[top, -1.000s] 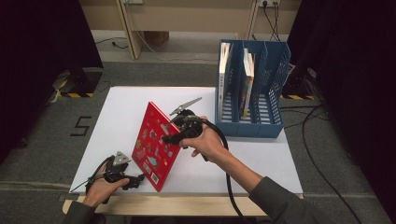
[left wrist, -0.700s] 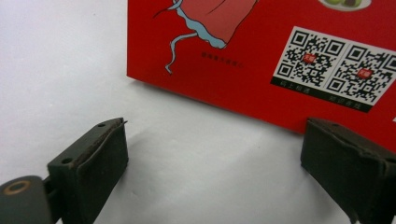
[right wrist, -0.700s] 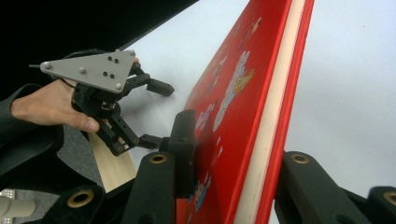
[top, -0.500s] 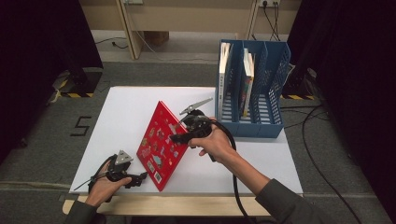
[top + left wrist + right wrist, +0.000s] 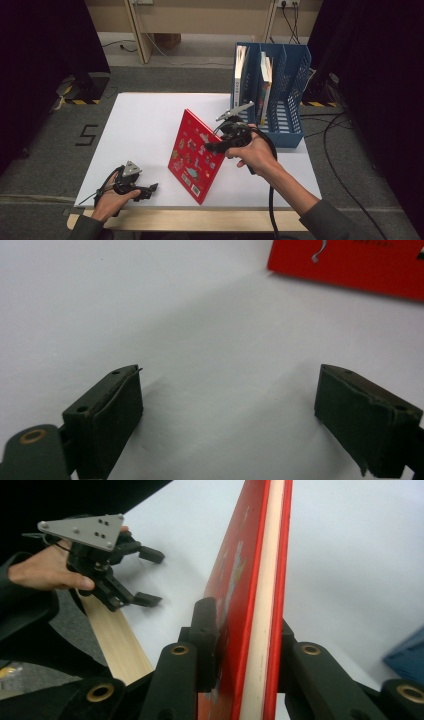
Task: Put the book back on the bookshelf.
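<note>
A red picture book stands tilted on the white table, one corner down near the front edge. My right gripper is shut on its right edge; in the right gripper view the book runs up between the two jaws, cover and pale page block showing. My left gripper rests open on the table at the front left, a hand's width from the book. In the left gripper view its jaws stand wide apart over bare table, with the book's red edge at the top right. The left gripper appears open in the right gripper view.
A blue file rack with several upright books stands at the table's back right, just behind my right hand. A wooden strip runs along the table's front edge. Cables lie on the floor at the right.
My right gripper has carried the red book to the right and stood it more upright, closer to the blue rack. My left gripper has stayed put, open.
</note>
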The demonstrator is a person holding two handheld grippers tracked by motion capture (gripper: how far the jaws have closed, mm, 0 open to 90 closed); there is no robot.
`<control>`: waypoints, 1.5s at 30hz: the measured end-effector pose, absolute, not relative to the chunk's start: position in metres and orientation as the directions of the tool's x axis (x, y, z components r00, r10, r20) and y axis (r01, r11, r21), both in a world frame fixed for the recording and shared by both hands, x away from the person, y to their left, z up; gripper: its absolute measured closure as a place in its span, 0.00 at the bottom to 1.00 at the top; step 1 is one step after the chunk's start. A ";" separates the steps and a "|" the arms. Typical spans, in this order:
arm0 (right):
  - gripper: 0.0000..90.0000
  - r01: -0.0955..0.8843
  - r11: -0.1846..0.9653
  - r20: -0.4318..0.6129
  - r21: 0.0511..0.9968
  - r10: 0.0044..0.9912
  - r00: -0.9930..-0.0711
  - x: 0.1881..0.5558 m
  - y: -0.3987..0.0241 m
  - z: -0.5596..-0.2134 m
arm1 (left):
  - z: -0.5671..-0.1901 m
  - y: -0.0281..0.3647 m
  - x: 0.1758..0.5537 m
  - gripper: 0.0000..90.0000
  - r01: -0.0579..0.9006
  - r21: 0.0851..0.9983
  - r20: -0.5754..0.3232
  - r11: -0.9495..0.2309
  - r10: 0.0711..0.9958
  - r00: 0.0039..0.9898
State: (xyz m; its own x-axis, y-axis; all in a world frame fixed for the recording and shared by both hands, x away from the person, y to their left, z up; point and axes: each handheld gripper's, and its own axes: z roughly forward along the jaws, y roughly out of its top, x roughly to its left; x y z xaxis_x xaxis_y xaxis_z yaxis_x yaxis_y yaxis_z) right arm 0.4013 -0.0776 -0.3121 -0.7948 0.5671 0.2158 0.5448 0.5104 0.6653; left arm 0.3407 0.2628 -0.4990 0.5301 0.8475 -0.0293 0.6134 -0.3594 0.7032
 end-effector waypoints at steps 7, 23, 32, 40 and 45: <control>0.87 0.526 0.536 0.138 0.660 0.602 -0.787 0.399 -0.095 -0.292 | -0.499 0.263 0.341 0.13 0.612 0.706 -0.030 -0.357 0.848 0.529; 0.85 0.502 0.589 0.089 0.633 0.588 -0.804 0.400 -0.097 -0.272 | -0.499 0.263 0.341 0.13 0.612 0.705 -0.029 -0.358 0.847 0.530; 0.85 0.503 0.647 0.053 0.573 0.583 -0.810 0.416 -0.077 -0.261 | -0.500 0.263 0.341 0.13 0.610 0.706 -0.030 -0.359 0.846 0.532; 0.85 0.507 0.670 0.049 0.543 0.577 -0.815 0.422 -0.068 -0.262 | -0.499 0.264 0.340 0.13 0.610 0.707 -0.031 -0.359 0.845 0.534; 0.84 0.511 0.679 0.054 0.527 0.573 -0.817 0.426 -0.062 -0.264 | -0.499 0.264 0.340 0.13 0.610 0.706 -0.031 -0.360 0.845 0.534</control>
State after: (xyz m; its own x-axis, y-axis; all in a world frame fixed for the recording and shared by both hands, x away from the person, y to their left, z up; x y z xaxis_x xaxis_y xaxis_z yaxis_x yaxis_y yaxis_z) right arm 0.4263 -0.0621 -0.2643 -0.8175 0.5734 0.0543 0.5113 0.6789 0.5269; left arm 0.3404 0.2638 -0.4994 0.5339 0.8450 -0.0307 0.6102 -0.3600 0.7057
